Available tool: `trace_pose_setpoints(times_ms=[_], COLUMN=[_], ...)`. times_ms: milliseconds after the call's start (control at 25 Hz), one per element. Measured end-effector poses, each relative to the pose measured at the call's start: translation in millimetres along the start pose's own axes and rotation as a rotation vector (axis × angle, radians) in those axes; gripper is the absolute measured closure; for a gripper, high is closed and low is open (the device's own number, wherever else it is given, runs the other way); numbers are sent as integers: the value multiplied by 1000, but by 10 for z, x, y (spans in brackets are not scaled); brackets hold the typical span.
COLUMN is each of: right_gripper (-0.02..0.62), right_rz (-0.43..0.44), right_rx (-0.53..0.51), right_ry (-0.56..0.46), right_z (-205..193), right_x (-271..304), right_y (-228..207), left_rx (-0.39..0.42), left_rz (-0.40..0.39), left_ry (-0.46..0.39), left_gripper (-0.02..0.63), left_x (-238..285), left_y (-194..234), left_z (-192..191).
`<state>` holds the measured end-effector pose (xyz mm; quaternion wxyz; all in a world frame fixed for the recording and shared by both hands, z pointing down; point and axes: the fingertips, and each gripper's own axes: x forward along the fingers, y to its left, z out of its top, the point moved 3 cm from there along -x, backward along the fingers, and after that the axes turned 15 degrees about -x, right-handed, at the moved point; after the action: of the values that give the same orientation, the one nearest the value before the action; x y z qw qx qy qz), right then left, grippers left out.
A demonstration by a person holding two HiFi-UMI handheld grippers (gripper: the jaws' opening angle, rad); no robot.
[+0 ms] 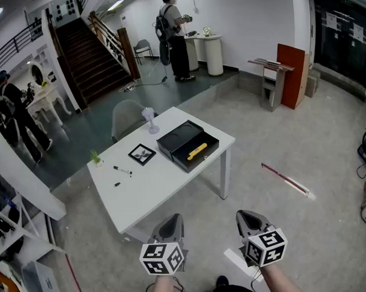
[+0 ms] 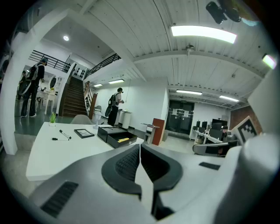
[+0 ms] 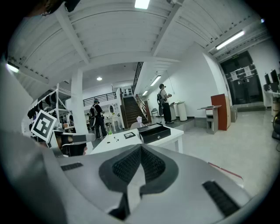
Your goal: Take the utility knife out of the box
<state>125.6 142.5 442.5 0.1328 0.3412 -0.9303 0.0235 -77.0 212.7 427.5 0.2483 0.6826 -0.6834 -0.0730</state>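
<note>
An open black box (image 1: 188,145) stands on the right half of a white table (image 1: 148,186). Inside it lies a yellow utility knife (image 1: 197,151); the left gripper view also shows the knife (image 2: 124,140) in the box (image 2: 114,134). My left gripper (image 1: 172,220) and right gripper (image 1: 247,215) hover side by side short of the table's near edge, well away from the box. Both are shut with nothing between the jaws. In the right gripper view only the box (image 3: 154,133) shows, the knife hidden inside.
On the table's left half lie a small black picture frame (image 1: 142,154), two pens (image 1: 122,170), a tiny green plant (image 1: 96,157) and a small white fan (image 1: 150,121). A grey chair (image 1: 127,116) stands behind the table. People stand far off near the stairs.
</note>
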Motion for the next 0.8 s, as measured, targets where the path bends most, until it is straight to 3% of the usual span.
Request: trace_pose_setpoints(times_ms=[800], right_gripper=[594], right_rz=[60], right_rx=[24], right_ry=[-10], right_z=[-24], right_x=[204], right_y=[-187], left_rx=[16], left_rz=[39], left_ry=[-21], left_gripper=[579], left_x=[315], left_y=[11], left_z=[156])
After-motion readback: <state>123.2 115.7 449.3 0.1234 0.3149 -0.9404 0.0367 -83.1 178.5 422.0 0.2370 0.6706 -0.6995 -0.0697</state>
